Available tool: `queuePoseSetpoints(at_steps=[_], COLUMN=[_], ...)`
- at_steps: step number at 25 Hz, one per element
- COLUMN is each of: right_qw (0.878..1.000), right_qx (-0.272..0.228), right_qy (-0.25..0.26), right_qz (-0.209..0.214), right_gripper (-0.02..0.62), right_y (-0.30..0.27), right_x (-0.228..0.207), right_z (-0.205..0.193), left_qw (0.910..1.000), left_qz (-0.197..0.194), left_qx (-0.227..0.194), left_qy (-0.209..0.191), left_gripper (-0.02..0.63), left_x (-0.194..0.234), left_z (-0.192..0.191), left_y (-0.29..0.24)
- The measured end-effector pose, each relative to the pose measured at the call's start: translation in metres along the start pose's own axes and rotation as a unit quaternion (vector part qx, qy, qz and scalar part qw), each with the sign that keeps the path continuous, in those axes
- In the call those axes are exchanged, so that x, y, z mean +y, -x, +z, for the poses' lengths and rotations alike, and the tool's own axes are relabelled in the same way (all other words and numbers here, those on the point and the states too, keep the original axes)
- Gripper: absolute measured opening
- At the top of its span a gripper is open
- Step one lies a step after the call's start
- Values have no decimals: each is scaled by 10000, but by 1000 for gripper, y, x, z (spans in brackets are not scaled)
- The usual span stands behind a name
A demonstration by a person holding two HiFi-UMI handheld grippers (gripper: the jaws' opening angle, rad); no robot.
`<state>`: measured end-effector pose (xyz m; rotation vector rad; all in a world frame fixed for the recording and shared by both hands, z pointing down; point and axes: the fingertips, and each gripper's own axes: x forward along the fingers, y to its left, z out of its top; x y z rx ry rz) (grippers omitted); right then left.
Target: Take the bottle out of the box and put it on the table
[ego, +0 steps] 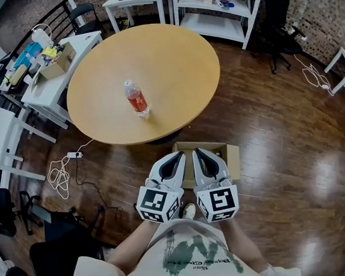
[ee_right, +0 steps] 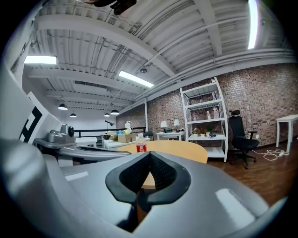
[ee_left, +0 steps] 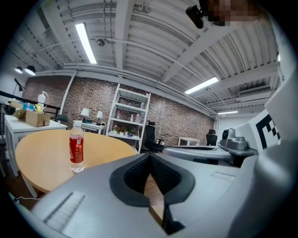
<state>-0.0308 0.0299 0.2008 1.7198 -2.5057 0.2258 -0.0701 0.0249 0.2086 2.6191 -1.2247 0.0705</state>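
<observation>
I record my left gripper (ego: pixel 180 155) and right gripper (ego: pixel 197 151) with jaws closed, empty, over the box (ego: pixel 232 159), and the bottle (ego: pixel 136 99) standing upright on the tabletop (ego: pixel 174 64).

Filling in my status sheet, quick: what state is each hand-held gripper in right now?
Left hand-held gripper: closed, holding nothing.
Right hand-held gripper: closed, holding nothing.
</observation>
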Motion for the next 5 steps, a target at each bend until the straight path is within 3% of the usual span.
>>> queuePoseSetpoints(at_steps=[5], right_qw=[10000], right_qx=[19], right_qy=[-7], right_qz=[11], right_gripper=[0], right_y=[4], right_x=[-5], right_z=[-2], left_qw=[10000], left_qz=[36], left_qx=[-18], left_qy=[0], left_gripper=[0], left_x=[-4], left_z=[0], left_y=[1])
